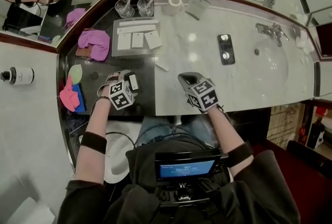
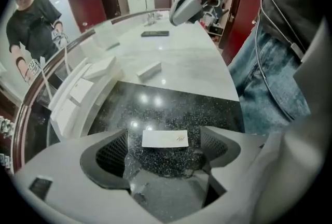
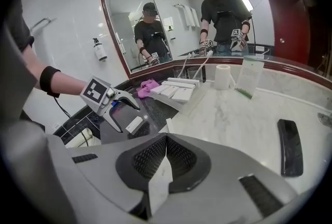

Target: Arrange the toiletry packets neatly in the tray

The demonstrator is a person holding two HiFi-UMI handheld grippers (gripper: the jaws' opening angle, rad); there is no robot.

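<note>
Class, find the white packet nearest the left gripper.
In the left gripper view, the packet lies on the black counter between the open jaws of the left gripper, short of the tray.

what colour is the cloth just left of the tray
Pinkish purple. The cloth shows best in the head view.

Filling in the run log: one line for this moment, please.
left tongs: open over loose packet on black counter | right tongs: shut on second packet | tray: partly filled
</note>
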